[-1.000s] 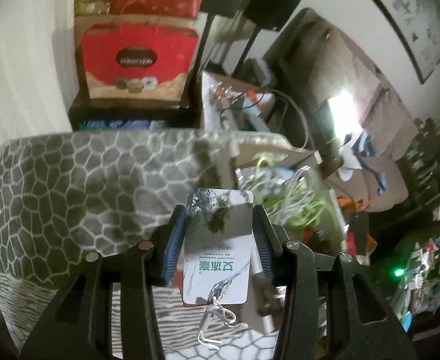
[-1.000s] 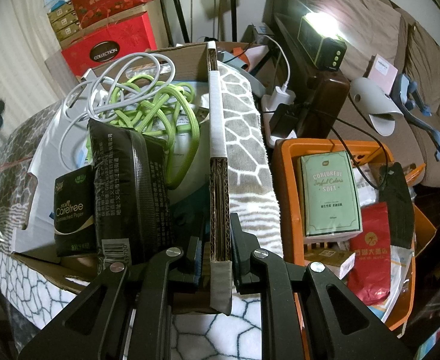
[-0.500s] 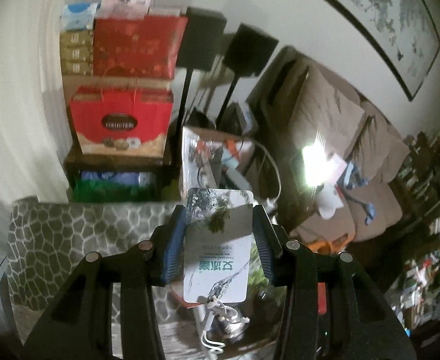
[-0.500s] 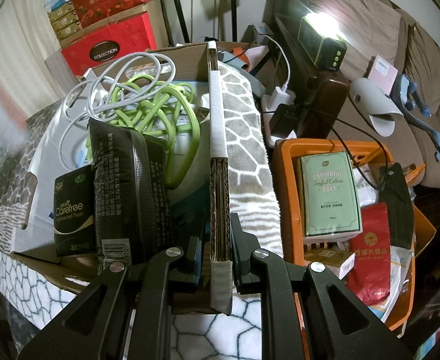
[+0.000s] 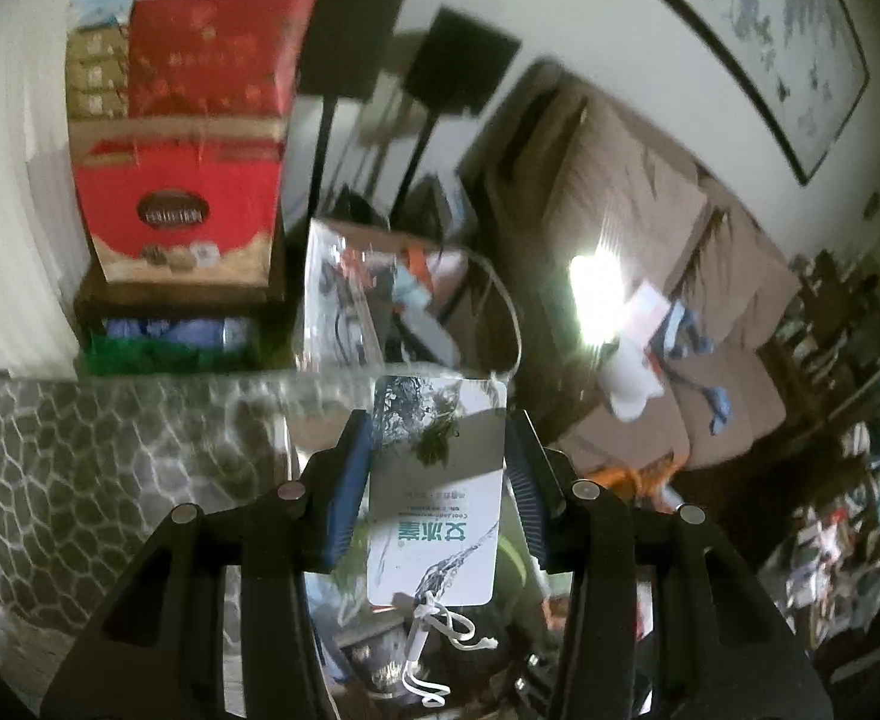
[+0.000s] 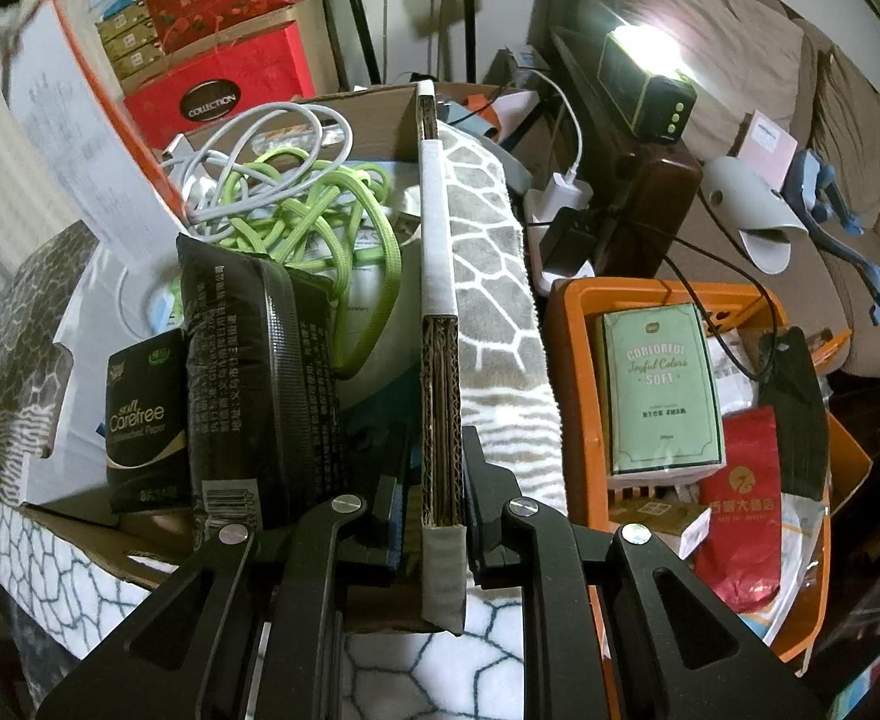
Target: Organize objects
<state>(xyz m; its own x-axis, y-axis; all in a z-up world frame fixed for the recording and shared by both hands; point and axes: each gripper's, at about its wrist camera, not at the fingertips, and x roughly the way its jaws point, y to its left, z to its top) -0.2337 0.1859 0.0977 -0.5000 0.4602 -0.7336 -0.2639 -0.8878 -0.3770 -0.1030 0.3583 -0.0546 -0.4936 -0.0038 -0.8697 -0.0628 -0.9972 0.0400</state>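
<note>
My left gripper (image 5: 439,450) is shut on a white card packet (image 5: 434,498) with green print and a white string at its near end, held in the air over the box. The same packet shows blurred at the upper left of the right wrist view (image 6: 74,126). My right gripper (image 6: 437,468) is shut on the right wall (image 6: 437,300) of an open cardboard box. The box holds a green cord (image 6: 320,204), a white cable (image 6: 260,132), a black pouch (image 6: 260,384) and a black tissue pack (image 6: 146,420).
The box sits on a grey patterned blanket (image 6: 494,276). An orange basket (image 6: 566,360) at the right holds a green packet (image 6: 662,384) and a red packet (image 6: 740,510). Red gift boxes (image 5: 194,138) are stacked behind. A sofa (image 5: 650,192) and a bright lamp (image 6: 650,60) lie to the right.
My left gripper has lifted the packet up and moved it right, over the box; it now shows in the right wrist view. The right gripper has stayed on the box wall.
</note>
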